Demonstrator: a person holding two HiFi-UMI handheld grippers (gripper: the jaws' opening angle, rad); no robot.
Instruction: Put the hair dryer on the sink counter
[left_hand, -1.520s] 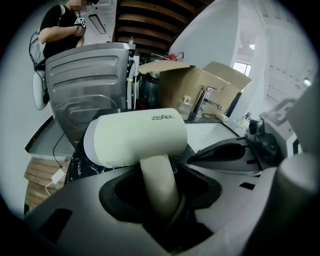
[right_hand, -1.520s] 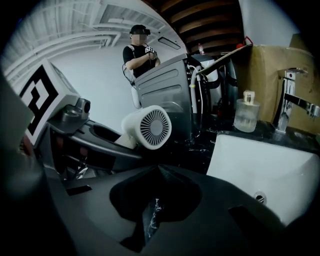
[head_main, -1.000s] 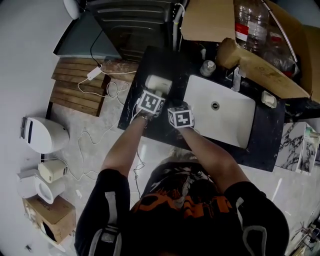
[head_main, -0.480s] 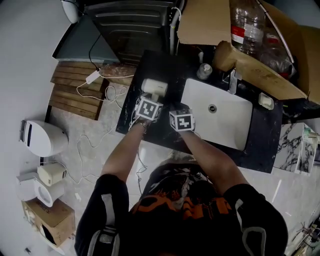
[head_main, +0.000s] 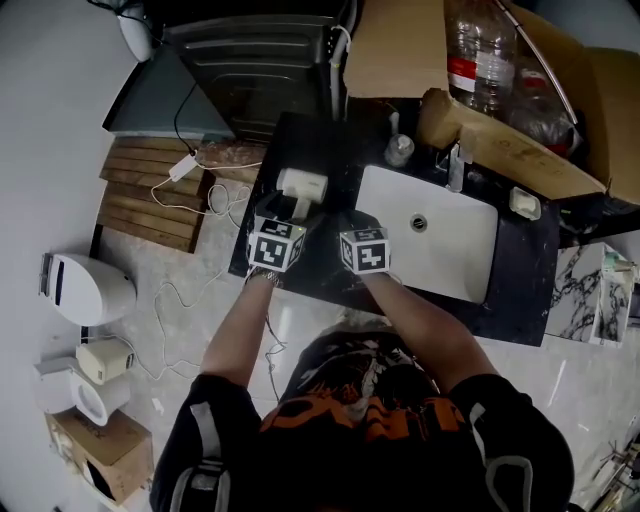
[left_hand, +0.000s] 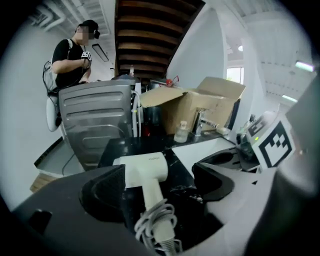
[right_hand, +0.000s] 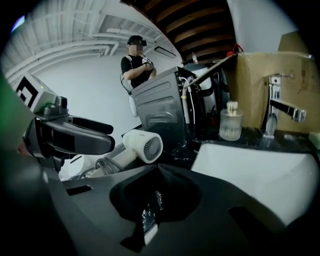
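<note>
The white hair dryer (head_main: 302, 186) lies on the black sink counter (head_main: 322, 148), left of the white basin (head_main: 440, 240). Its handle and coiled grey cord point toward me. My left gripper (head_main: 285, 218) stands open just behind it. In the left gripper view the hair dryer (left_hand: 145, 172) has its handle lying between the spread pads (left_hand: 107, 192), which do not touch it. My right gripper (head_main: 352, 220) hovers over the counter beside the basin, shut and empty. From the right gripper view, the hair dryer (right_hand: 142, 146) shows its vented end to the left.
A faucet (head_main: 455, 165), a soap bottle (head_main: 398, 150) and a soap dish (head_main: 523, 203) stand behind the basin. An open cardboard box (head_main: 420, 40) holds plastic bottles. A metal appliance (head_main: 250, 60) sits behind the counter. A person (left_hand: 75, 55) stands beyond it. Wooden slats (head_main: 150, 190) lie on the floor.
My left gripper has opened, let go of the hair dryer and drawn back toward me. The dryer stays on the counter. The right gripper has hardly moved.
</note>
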